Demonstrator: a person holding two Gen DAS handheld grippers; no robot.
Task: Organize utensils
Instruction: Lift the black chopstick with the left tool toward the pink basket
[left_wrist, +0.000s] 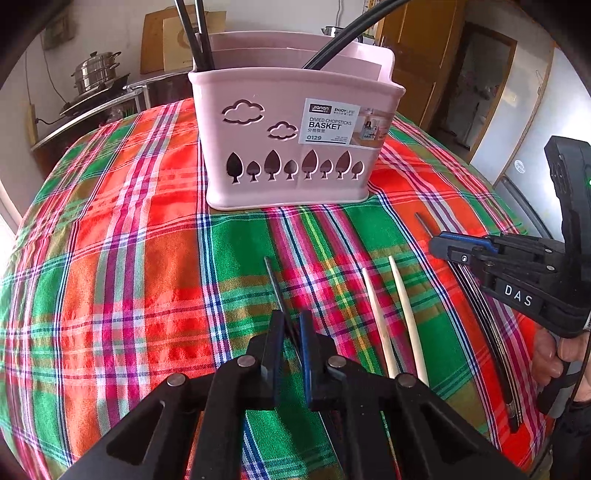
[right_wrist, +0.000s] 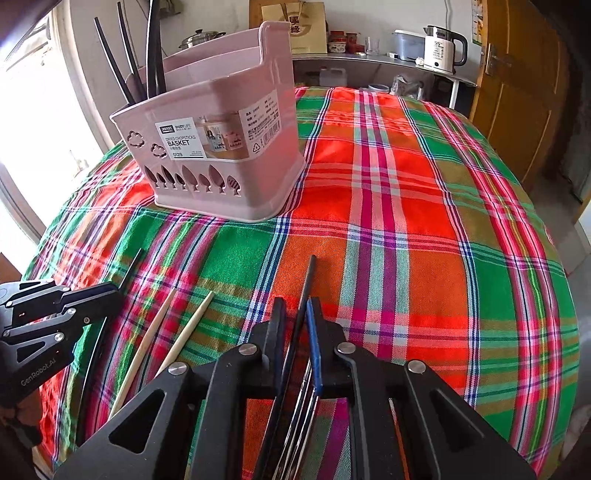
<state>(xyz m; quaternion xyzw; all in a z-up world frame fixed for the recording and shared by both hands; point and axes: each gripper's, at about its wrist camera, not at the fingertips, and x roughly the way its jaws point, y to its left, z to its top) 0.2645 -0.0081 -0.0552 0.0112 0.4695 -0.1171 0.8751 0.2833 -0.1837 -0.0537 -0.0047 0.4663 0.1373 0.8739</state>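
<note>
Both claws are clamped: the left claw (left_wrist: 291, 325) pinches a thin black chopstick (left_wrist: 272, 280) on the plaid-clothed desk (left_wrist: 129, 258), and the right claw (right_wrist: 297, 314) grips another slim black chopstick (right_wrist: 308, 280). Light, stiff, slick; a grip nearer mid-length looks steadier before heading to the pink plastic basket (left_wrist: 295, 147).

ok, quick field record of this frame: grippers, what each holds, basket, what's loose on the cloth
left gripper: shut on a black chopstick
right gripper: shut on a second black chopstick
basket: pink, upright on the plaid tablecloth, black chopsticks already standing inside
loose on cloth: two pale chopsticks lying side by side between the grippers
under right gripper: more dark utensils, type unclear
</note>
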